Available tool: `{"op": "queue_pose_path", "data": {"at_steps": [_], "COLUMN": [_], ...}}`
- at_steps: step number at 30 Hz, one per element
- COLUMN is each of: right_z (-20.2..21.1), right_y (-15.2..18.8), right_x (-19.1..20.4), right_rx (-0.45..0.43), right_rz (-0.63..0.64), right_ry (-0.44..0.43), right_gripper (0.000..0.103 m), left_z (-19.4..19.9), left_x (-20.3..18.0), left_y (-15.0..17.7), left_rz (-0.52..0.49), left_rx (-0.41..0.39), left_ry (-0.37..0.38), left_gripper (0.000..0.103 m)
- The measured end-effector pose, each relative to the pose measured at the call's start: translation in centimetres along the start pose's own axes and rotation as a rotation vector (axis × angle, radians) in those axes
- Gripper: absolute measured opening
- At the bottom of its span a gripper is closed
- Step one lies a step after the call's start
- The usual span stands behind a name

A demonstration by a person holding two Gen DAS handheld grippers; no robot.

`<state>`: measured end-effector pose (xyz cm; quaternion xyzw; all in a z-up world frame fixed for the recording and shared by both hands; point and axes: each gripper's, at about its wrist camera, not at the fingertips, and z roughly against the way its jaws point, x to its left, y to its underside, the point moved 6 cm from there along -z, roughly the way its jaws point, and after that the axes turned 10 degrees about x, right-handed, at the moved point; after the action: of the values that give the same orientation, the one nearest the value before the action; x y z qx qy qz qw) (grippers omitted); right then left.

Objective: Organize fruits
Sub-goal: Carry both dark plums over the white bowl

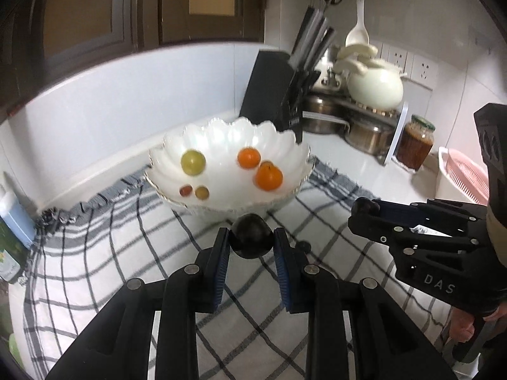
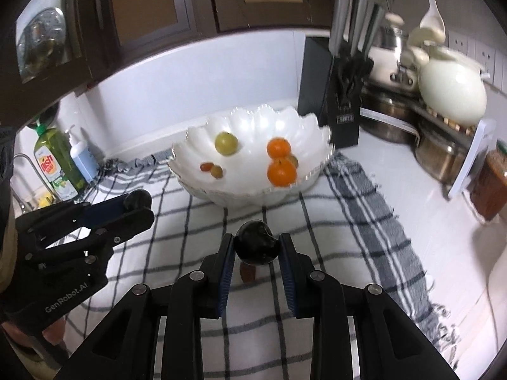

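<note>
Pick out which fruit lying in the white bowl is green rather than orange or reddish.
The large round green fruit on the left side of the white bowl. The two oranges sit right; the two small fruits below it are reddish and yellowish.

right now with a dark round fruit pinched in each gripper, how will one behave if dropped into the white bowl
The dark fruit in the left gripper looks round and smooth, so it would probably roll down the scalloped white bowl toward the oranges. Its glossy skin may slip between the pads. It seems small and likely light.

Left gripper (image 1: 252, 237) and right gripper (image 2: 257, 242) both clamped, angled downward.
</note>
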<state>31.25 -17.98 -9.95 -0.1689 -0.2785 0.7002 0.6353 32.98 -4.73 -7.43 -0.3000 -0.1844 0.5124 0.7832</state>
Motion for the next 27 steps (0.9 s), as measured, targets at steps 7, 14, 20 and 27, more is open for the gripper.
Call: {"op": "queue_pose_path", "data": {"at_steps": [7, 14, 20, 27], "right_z": [1.8, 3.0, 2.3, 0.9], "right_y": [-1.9, -4.1, -5.9, -8.7], "right_x": [0.9, 1.4, 1.1, 0.7], "right_rx": [-0.072, -0.132, -0.141, -0.146], "right_rz": [0.021, 0.039, 0.024, 0.016], "right_ry": [-0.007, -0.011, -0.027, -0.03], "right_gripper": [0.029, 0.029, 0.029, 0.029], "left_z": [2.2, 3.4, 3.2, 1.9], "left_x": [0.5, 1.0, 2.0, 3.3], "left_y": [-1.7, -3.3, -5.0, -7.4], "left_rz": [-0.004, -0.005, 0.011, 0.029], "left_rx": [-0.072, -0.122, -0.135, -0.128], "left_ry": [-0.021, -0.044, -0.05, -0.057], "left_gripper": [0.028, 0.028, 0.028, 0.028]}}
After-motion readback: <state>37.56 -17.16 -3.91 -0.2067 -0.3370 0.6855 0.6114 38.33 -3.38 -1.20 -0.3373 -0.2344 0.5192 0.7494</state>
